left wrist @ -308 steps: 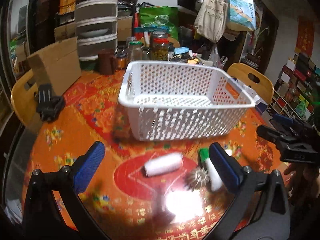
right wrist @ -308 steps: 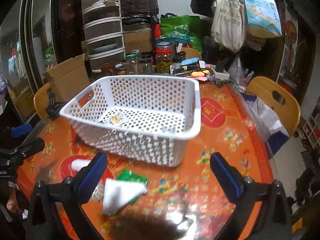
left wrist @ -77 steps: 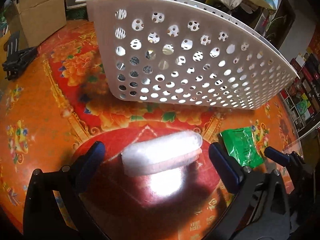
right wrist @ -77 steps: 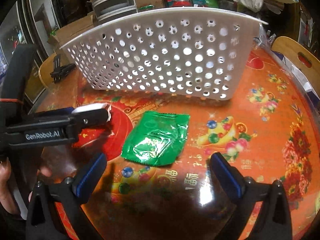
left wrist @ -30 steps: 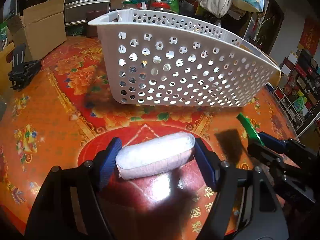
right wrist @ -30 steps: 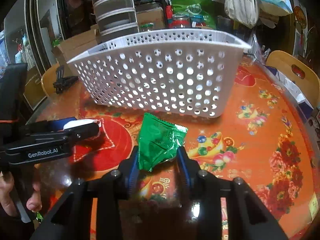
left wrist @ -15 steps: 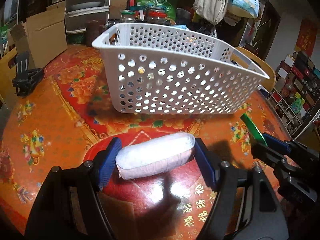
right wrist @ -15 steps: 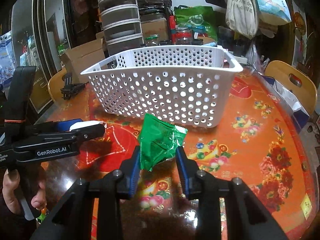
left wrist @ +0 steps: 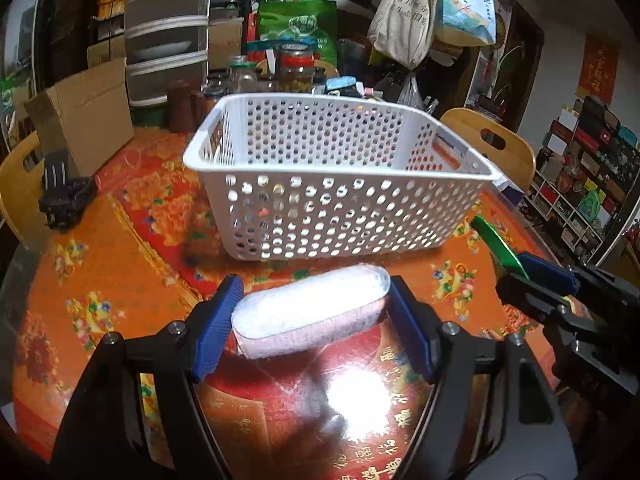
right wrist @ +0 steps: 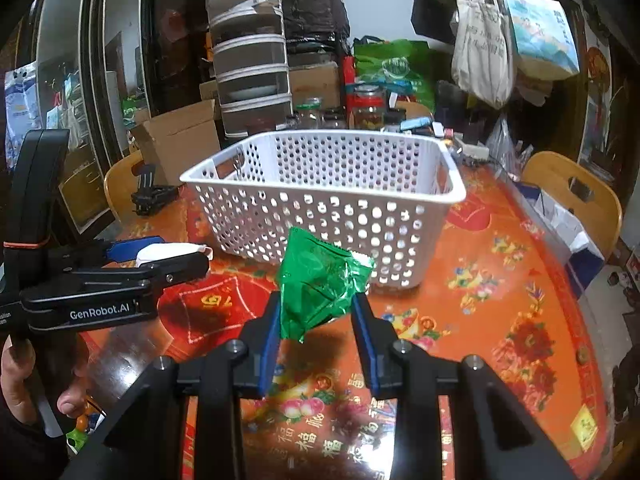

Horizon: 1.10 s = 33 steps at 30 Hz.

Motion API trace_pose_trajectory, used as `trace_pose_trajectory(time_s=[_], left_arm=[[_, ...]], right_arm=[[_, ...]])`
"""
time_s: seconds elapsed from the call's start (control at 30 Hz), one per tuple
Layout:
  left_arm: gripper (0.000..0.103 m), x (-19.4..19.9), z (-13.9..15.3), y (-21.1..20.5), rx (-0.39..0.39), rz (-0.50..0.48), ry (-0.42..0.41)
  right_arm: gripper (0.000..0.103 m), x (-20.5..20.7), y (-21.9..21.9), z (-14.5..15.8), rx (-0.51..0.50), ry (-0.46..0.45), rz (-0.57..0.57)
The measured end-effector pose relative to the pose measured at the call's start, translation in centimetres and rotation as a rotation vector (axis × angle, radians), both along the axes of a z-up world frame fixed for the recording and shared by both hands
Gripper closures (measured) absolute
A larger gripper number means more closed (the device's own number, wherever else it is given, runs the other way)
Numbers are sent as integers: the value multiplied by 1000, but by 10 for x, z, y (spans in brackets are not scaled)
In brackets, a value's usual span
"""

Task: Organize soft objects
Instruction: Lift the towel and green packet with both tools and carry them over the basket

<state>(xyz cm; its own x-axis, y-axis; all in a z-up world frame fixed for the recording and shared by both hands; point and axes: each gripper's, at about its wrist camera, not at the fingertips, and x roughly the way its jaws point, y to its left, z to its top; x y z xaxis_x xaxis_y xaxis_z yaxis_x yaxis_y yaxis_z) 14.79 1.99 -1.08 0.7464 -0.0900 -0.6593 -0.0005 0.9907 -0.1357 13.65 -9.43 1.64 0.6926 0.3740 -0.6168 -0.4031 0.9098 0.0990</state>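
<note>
My left gripper (left wrist: 310, 314) is shut on a white and pink soft roll pack (left wrist: 308, 312), held above the table in front of the white perforated basket (left wrist: 340, 184). My right gripper (right wrist: 318, 312) is shut on a crumpled green foil packet (right wrist: 320, 280), held up before the basket's (right wrist: 328, 200) near wall. The left gripper with the roll (right wrist: 168, 252) shows at the left of the right wrist view. The right gripper with the green packet (left wrist: 498, 246) shows at the right of the left wrist view.
The round table (left wrist: 100, 264) has an orange-red floral cloth under glass. Jars (left wrist: 296, 72), a cardboard box (left wrist: 84, 116) and drawer units stand at its far side. A black clamp (left wrist: 60, 196) lies at the left. Wooden chairs (right wrist: 572, 192) stand around.
Both grippers have risen with their objects: the basket looks lower and farther now, and its inside comes into view. The grips have not changed.
</note>
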Motion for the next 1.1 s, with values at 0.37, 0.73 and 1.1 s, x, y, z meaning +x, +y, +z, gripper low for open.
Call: trace_pose_trajectory(time_s=[0.37,0.73,1.1], left_arm=[[32,-1,46,3,18,-11,-51],[32,51,107,11,1,-44,-73],[32,174,96,16,15,-36,108]], right_arm=[[70,8,-2,38,-29,-73,-9],[70,42,2,75,-58,-112,-3],[70,146,15,72,-128,31,-18]])
